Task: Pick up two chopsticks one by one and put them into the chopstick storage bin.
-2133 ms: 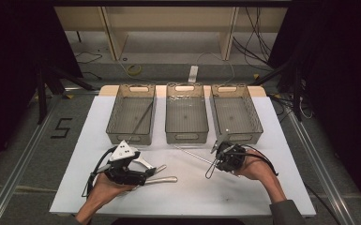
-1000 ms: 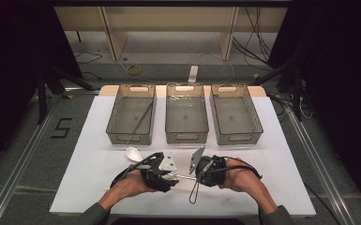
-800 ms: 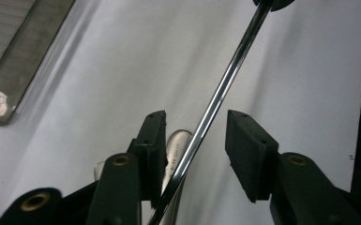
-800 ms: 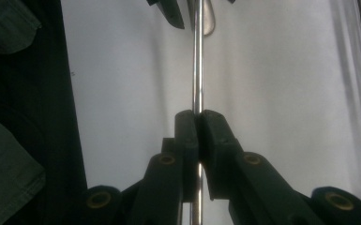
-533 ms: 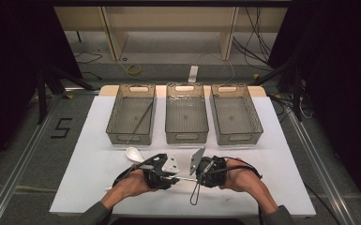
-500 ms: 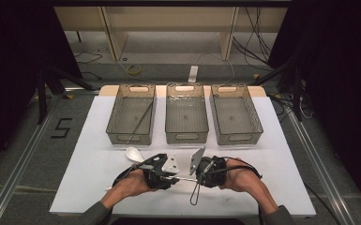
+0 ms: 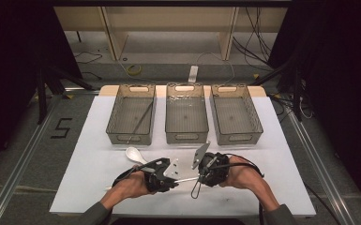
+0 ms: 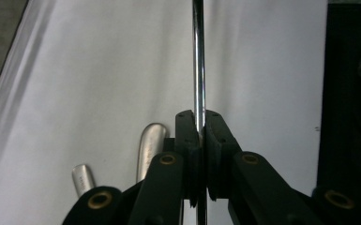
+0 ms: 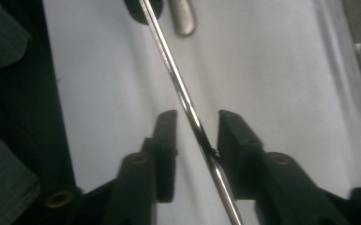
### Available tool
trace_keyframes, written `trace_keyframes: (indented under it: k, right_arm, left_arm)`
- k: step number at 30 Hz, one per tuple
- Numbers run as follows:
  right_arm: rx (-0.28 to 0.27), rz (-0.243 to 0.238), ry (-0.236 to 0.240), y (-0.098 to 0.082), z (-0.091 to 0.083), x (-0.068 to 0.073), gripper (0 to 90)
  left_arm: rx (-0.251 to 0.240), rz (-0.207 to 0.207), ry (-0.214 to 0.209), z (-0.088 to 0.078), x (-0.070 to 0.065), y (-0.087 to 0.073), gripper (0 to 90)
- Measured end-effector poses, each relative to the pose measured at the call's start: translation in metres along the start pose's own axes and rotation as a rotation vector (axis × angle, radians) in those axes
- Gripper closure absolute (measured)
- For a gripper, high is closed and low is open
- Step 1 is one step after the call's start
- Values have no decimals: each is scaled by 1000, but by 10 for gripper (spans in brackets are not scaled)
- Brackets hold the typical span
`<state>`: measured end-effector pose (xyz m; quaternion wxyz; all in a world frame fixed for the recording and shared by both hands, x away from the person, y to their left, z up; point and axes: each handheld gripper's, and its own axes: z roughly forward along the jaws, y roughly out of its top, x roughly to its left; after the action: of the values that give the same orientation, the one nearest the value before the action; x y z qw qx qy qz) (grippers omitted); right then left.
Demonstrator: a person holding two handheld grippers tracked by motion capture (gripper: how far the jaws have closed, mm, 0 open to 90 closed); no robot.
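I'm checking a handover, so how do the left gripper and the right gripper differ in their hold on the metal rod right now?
The left gripper is shut on the metal rod; the right gripper is open around it. The left's jaws have just been closing, the right's opening. The rod runs straight between the left's pads, slantwise across the right's gap. Both sit low over the white table.

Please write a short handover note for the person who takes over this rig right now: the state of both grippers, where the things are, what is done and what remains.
Left gripper: shut on the thin shiny metal rod, the handle of a utensil.
Right gripper: jaws have just been opening; the rod passes between them, touching one jaw at most.
Both meet at the front of the white table, so the handover from right to left looks nearly done.
Three grey mesh bins stand in a row behind; the left bin holds a thin dark stick.
A white spoon lies by the left hand, with two metal handles nearby.
Left: probably withdraw the right gripper and bin the utensil.
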<state>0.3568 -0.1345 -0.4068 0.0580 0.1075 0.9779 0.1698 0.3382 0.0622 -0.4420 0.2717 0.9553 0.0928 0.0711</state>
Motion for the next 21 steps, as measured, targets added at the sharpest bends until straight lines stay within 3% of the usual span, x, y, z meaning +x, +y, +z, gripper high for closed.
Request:
trace_keyframes:
  k: [4, 9, 16, 21]
  right_arm:
    - [-77, 57, -29, -3, -8, -8, 519]
    - [-148, 136, -82, -9, -16, -13, 438]
    - [-278, 228, -136, -23, -19, -16, 382]
    - [-375, 293, -170, -32, -17, -16, 347]
  left_arm:
    - [6, -57, 17, -4, 6, -2, 851]
    - [9, -148, 42, -9, 15, -7, 851]
    - [-13, -284, 74, -18, 32, -17, 851]
    - [-36, -342, 115, -27, 43, -27, 850]
